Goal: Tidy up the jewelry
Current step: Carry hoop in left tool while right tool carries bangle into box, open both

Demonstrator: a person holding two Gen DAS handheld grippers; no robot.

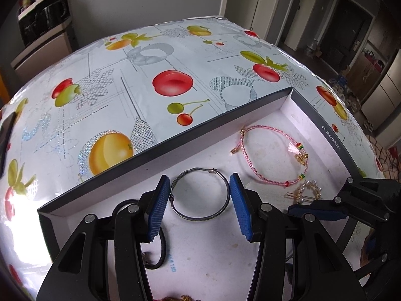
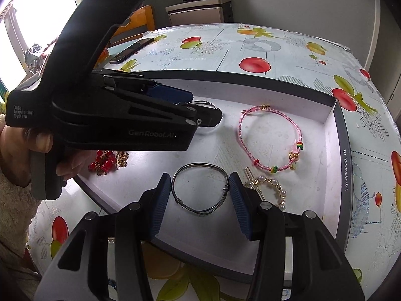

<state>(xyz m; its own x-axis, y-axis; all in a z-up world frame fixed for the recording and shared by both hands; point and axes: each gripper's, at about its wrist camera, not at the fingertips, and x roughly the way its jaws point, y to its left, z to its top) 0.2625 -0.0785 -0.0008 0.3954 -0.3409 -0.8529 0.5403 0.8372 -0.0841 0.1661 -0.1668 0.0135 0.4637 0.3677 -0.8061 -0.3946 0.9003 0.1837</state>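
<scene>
Left tongs (image 1: 200,193) gripping a wire bangle (image 1: 199,193) inside the box (image 1: 160,150) | right tongs (image 2: 200,192) gripping a second bangle (image 2: 200,190) | pink bracelet (image 2: 270,138) lying beyond

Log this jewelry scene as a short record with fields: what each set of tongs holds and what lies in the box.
left tongs: closed on first wire bangle
right tongs: closed on second wire bangle
box: white inside, dark rim, on fruit-print tablecloth
loose in box: pink cord bracelet, pearl hair clip, red beads with gold chain, black hair tie
</scene>
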